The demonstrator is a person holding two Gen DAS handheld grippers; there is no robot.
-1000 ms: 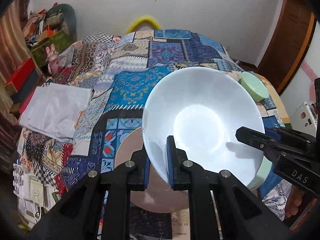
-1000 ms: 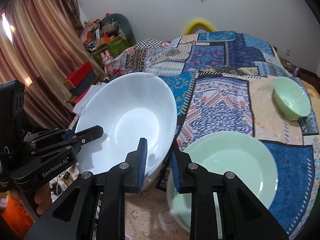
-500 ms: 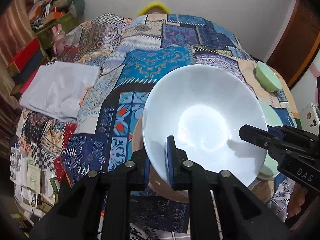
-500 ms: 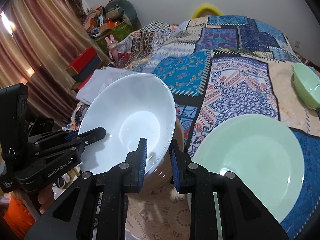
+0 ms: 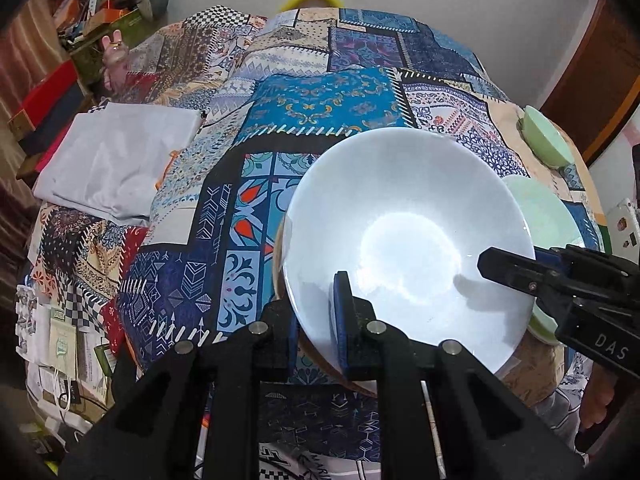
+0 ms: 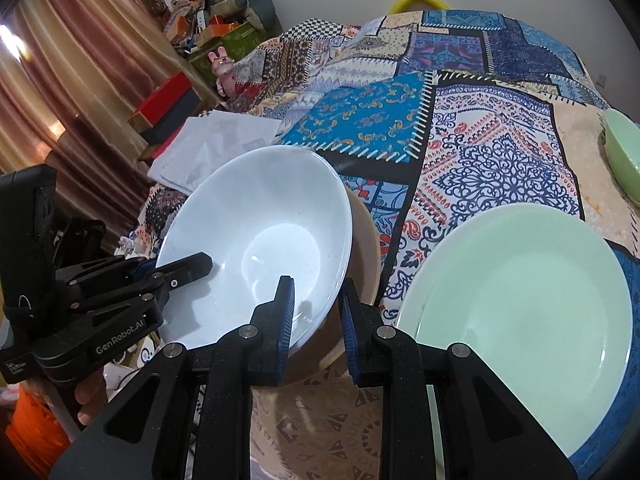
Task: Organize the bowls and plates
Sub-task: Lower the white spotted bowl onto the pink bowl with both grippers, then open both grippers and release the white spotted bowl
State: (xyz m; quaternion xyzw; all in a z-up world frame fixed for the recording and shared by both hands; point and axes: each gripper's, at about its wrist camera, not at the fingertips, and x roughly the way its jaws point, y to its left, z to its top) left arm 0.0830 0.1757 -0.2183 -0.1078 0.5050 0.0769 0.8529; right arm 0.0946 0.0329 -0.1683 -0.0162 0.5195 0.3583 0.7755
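Currently: white bowl [image 5: 404,236] held above a tan plate [image 6: 362,248] on the bed.
Left tongs [image 5: 314,318] and right tongs [image 6: 316,316] each clamp its rim; glazed, slippery, breakable, so grip rim only.

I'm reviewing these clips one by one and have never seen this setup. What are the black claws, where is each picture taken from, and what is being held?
There is no robot: a person holds a two-finger clamp in each hand, each with a wide-angle camera looking along its fingers. One picture is from the left gripper, the other from the right gripper. Both are shut on the rim of one big white bowl, from opposite sides, so each clamp shows in the other's picture. Under the bowl sits a tan plate. Beside it on the patchwork cloth lie a pale green plate and, farther off, a small green bowl. A folded white cloth lies to the left.
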